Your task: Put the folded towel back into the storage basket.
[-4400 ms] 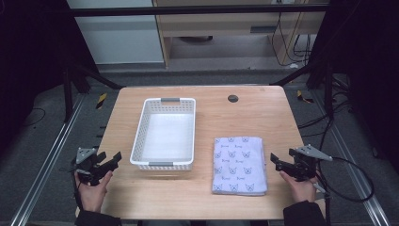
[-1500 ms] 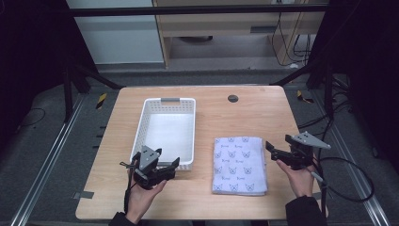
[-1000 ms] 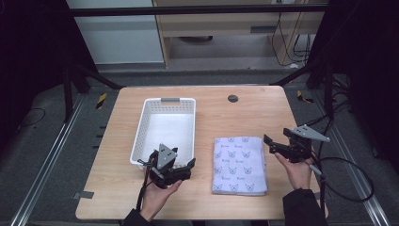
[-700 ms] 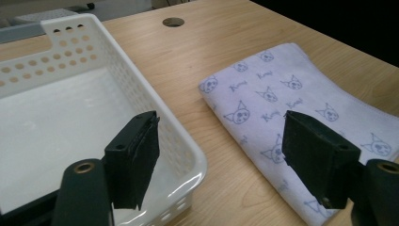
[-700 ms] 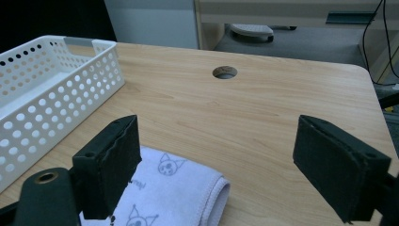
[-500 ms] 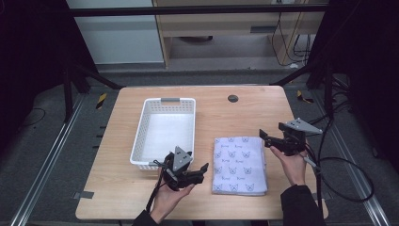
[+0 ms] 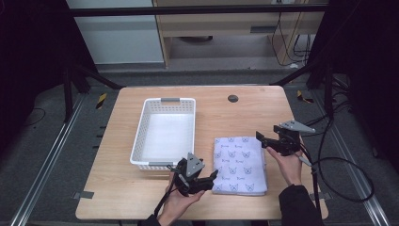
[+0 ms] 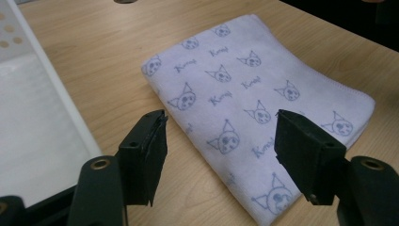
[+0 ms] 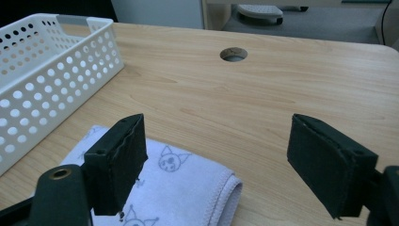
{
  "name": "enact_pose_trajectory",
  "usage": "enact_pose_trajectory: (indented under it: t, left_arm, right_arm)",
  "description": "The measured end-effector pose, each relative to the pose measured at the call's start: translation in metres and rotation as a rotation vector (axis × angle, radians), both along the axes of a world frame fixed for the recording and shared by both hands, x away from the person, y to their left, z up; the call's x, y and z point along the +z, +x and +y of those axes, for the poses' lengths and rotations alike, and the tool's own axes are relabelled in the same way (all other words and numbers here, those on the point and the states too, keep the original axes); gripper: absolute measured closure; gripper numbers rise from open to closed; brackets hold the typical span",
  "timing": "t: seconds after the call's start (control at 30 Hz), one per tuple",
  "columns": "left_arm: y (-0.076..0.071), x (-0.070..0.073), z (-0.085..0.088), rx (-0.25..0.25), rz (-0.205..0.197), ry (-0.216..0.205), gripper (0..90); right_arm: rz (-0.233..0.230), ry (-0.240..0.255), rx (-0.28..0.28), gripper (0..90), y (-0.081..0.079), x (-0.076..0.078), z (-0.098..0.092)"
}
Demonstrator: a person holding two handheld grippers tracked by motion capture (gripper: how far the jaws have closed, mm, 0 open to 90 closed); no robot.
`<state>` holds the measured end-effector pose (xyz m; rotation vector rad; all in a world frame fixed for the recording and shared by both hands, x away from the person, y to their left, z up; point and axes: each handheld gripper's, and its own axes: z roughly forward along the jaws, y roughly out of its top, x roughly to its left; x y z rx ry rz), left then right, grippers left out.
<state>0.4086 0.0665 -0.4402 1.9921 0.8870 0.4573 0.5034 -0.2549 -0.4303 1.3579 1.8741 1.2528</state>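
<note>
Looks like the approach step: both hands are closing in on the folded towel [image 7: 240, 165], which lies flat on the table [image 7: 235, 117] just right of the white basket [image 7: 164, 133]. The left hand-held gripper [image 7: 210, 178] sits at the towel's near-left corner, and the right hand-held gripper [image 7: 260, 137] at its far-right corner. Both have jaws apart with nothing pinched, and they've just been narrowing a bit. Next I'd say each needs to drop lower and pinch an edge.

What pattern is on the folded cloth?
Blue cat faces on pale lilac cloth, clearest in the left gripper view.
</note>
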Motion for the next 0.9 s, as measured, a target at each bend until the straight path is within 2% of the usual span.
enact_pose_trajectory:
  t: [0.37, 0.57, 0.7, 0.77, 0.8, 0.87, 0.9]
  left_arm:
    - [0.001, -0.014, -0.014, -0.003, 0.043, 0.038, 39.1]
    - [0.004, -0.024, -0.018, 0.002, 0.074, 0.046, 41.7]
    - [0.006, -0.027, -0.022, 0.006, 0.073, 0.063, 42.0]
    - [0.008, -0.025, -0.024, 0.028, 0.055, 0.08, 41.4]
    - [0.009, -0.024, -0.024, 0.036, 0.063, 0.059, 41.0]
    - [0.009, -0.022, -0.022, 0.06, 0.083, -0.043, 40.6]
    - [0.007, -0.023, -0.023, 0.066, 0.07, -0.06, 40.3]
  right_arm:
    - [0.046, -0.013, 0.004, 25.2, 0.006, -0.015, -0.004]
    - [0.074, -0.042, 0.02, 27.1, 0.011, -0.024, -0.001]
    - [0.091, -0.031, 0.023, 28.0, 0.014, -0.027, 0.002]
    - [0.085, -0.03, 0.019, 27.9, 0.014, -0.026, 0.002]
    - [0.081, -0.03, 0.015, 27.8, 0.014, -0.025, 0.001]
    - [0.077, -0.013, 0.005, 28.0, 0.014, -0.023, 0.0]
    - [0.07, -0.001, -0.002, 28.0, 0.014, -0.021, -0.001]
